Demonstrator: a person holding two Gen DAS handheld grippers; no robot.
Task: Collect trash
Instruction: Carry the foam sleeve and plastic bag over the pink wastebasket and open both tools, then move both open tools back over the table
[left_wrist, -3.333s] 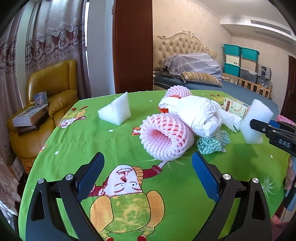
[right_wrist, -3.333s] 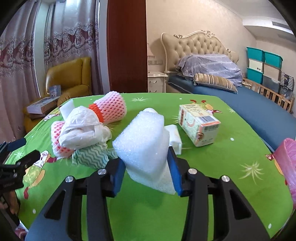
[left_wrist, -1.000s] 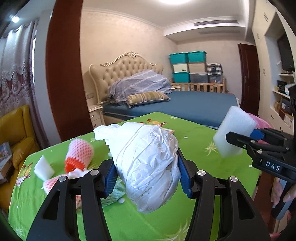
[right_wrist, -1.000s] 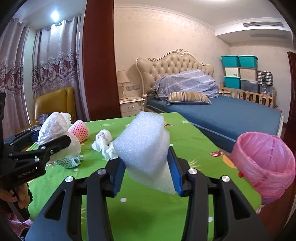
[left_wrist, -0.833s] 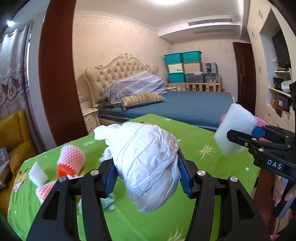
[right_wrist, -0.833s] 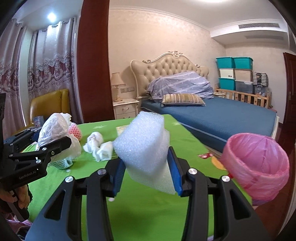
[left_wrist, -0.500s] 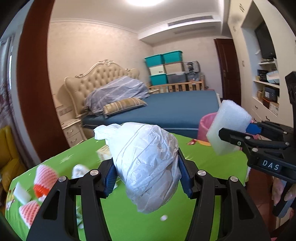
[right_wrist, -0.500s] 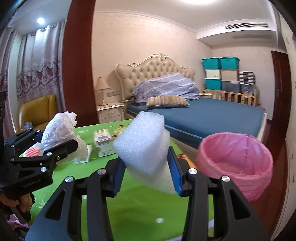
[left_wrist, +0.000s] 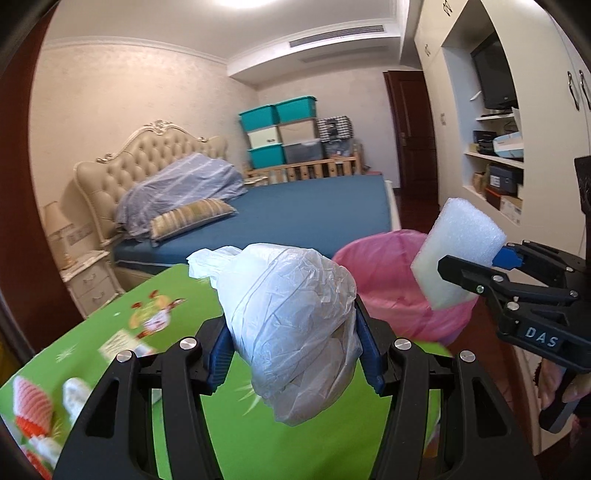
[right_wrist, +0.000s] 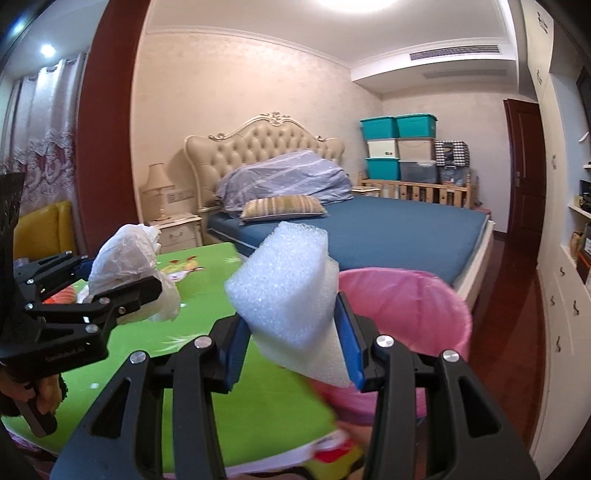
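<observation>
My left gripper (left_wrist: 293, 354) is shut on a crumpled white plastic bag (left_wrist: 295, 328), held up over the green table's (left_wrist: 122, 350) right end. My right gripper (right_wrist: 293, 350) is shut on a white foam block (right_wrist: 291, 291). Just past both, beyond the table's edge, stands a bin lined with a pink bag (right_wrist: 406, 306), its mouth open. In the left wrist view the bin (left_wrist: 388, 269) sits behind the bag, and the right gripper (left_wrist: 465, 273) with the foam block (left_wrist: 458, 254) hovers in front of its rim. The right wrist view shows the left gripper (right_wrist: 122, 280) holding the bag (right_wrist: 129, 266) at left.
Pink foam fruit nets (left_wrist: 29, 402) and white scraps (left_wrist: 77, 395) lie on the table at far left. Behind the bin is a blue bed (right_wrist: 406, 229), with wooden floor (right_wrist: 517, 288) and white cupboards (left_wrist: 535, 110) to the right. A hand (right_wrist: 44, 391) grips the left tool.
Both grippers have swung right along the table with their loads still held. The pink bin has come close in both views, and the remaining table litter has slid off to the far left.
</observation>
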